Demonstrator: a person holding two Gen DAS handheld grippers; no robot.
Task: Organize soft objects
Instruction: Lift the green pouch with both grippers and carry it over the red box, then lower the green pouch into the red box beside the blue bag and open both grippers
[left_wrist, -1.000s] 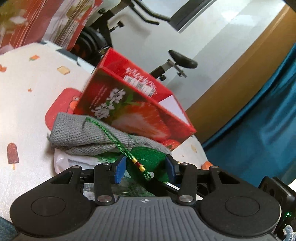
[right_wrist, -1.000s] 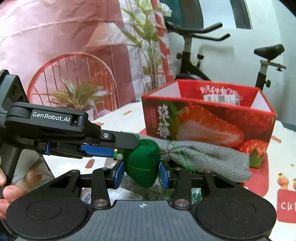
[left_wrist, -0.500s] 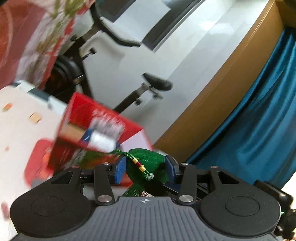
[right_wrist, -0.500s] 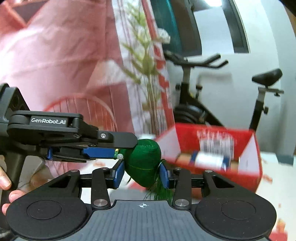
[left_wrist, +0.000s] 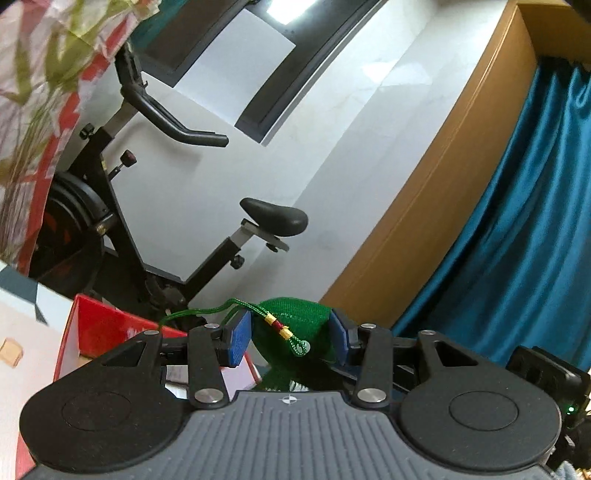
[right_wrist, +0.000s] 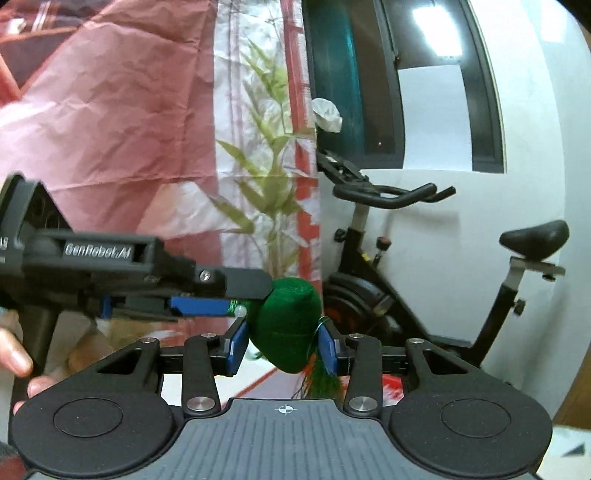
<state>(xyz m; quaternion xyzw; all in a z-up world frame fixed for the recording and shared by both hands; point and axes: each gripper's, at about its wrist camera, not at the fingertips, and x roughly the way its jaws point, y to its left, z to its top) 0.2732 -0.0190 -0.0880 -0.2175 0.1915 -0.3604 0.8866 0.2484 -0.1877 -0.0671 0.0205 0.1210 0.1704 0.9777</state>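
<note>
Both grippers have risen since 1 s ago: the grey cloth and the table that filled the lower part of each view then are out of sight, and the red strawberry box has dropped to the lower left corner of the left wrist view, where only part of its rim and inner wall shows.

1. Left gripper: its 2 blue pads are pressed against the sides of the green pouch. A green cord with a red and yellow bead runs across the near face of the pouch and loops off to the left.

2. Right gripper: its blue pads pinch the same green pouch from left and right. Green tassel threads hang below the pouch on its right side.

3. In the right wrist view the left gripper enters from the left and meets the pouch at its upper left. The person's left hand grips the handle at the left edge.

4. The pouch is held in the air between the 2 grippers, clear of any surface, near to and above the box.

5. Background: an exercise bike stands against a white wall far behind the pouch. A teal curtain hangs at the right. A red and white printed sheet hangs at the left.
</note>
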